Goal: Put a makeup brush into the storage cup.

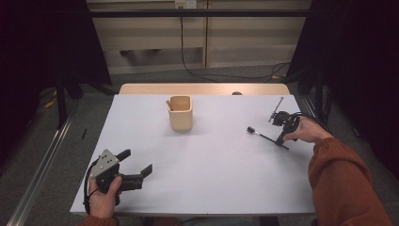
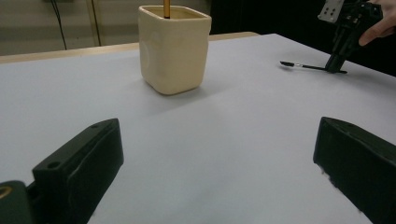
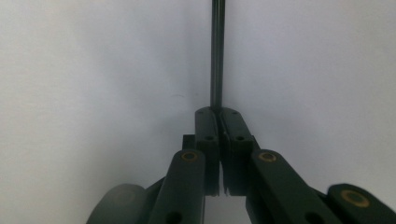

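— While the person's right hand (image 1: pixel 306 132) rests near the far right edge of the white table (image 1: pixel 207 174), what is the right gripper (image 1: pixel 281 139) doing?

— Its jaws are pressed together on a thin black pen (image 1: pixel 266 136). In the right gripper view the dark shaft (image 3: pixel 217 51) runs straight out from between the two pads, which meet with no gap I can see. The gripper points down at the tabletop, tips on or just above the surface; I can't tell which.

— And how does the pen lie?

— Low over the table, slanting toward the middle. Its capped end (image 2: pixel 286 63) points away from the gripper, roughly toward the cup. Whether that end touches the table I cannot say.

— Which cup?

— A cream ceramic cup (image 1: pixel 181 113) with squarish sides, standing upright past the table's centre, well apart from both grippers. Something slim and orange-brown, a pencil (image 2: pixel 166 8) perhaps, stands inside it against the left corner of the rim.

— The left side?

— The left gripper (image 1: pixel 139 164) is held in the left hand (image 1: pixel 104 197) at the near left corner of the table, a grey three-cornered plate (image 1: pixel 105 162) on top. Its jaws stand wide apart with nothing between them; in the left gripper view they frame bare tabletop, with the cup straight ahead.

— And the sleeve?

— Rust-coloured, on the right forearm (image 1: pixel 346 183).
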The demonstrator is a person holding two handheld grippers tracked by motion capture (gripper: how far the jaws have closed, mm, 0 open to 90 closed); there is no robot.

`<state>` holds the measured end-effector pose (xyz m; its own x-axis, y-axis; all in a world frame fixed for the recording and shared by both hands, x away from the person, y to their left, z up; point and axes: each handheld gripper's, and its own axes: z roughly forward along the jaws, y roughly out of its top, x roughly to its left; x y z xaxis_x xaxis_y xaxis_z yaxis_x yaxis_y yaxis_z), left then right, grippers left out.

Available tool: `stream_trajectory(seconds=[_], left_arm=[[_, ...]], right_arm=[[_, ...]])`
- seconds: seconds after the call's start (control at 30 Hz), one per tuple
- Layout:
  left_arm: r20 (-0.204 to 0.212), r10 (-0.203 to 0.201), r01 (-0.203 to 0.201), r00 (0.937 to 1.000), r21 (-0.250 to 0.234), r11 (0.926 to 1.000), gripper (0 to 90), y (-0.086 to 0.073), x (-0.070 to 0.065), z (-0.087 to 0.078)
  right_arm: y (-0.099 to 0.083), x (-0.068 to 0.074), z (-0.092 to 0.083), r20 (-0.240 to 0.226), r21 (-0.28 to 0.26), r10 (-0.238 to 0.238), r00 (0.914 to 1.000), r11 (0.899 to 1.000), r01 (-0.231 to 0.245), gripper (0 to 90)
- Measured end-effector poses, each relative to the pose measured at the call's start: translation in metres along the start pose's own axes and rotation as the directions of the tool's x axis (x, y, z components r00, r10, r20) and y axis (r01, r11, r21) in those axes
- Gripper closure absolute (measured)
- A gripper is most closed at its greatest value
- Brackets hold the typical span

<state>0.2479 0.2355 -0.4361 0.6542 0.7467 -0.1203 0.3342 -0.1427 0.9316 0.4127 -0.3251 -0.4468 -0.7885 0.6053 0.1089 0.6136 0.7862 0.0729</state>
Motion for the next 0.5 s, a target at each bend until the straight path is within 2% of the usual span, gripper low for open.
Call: stream_trajectory(seconds=[0.17,0.33,0.37,0.43,0.5], left_arm=[[-0.002,0.009,-0.009,1.0,0.004,1.0,1.6,0.0,-0.001,0.0],[-0.003,0.008,-0.008,1.0,0.004,1.0,1.6,0.0,-0.001,0.0],[-0.002,0.006,-0.006,1.0,0.003,1.0,1.6,0.0,-0.001,0.0],[-0.001,0.006,-0.006,1.0,0.001,1.0,1.6,0.0,-0.001,0.0],[-0.003,0.006,-0.006,1.0,0.0,1.0,1.6,0.0,-0.001,0.0]], right_arm=[[-0.003,0.0,-0.007,-0.016,-0.056,0.018,0.9997,0.998,-0.019,86.5],[-0.006,0.001,-0.018,-0.021,-0.138,0.05,0.9985,0.989,-0.053,86.5],[-0.007,0.001,-0.02,-0.017,-0.162,0.059,0.9981,0.985,-0.061,86.6],[-0.01,0.0,-0.026,-0.032,-0.238,0.074,0.9967,0.968,-0.079,86.6],[-0.012,0.0,-0.029,-0.035,-0.286,0.071,0.9968,0.955,-0.078,86.6]])
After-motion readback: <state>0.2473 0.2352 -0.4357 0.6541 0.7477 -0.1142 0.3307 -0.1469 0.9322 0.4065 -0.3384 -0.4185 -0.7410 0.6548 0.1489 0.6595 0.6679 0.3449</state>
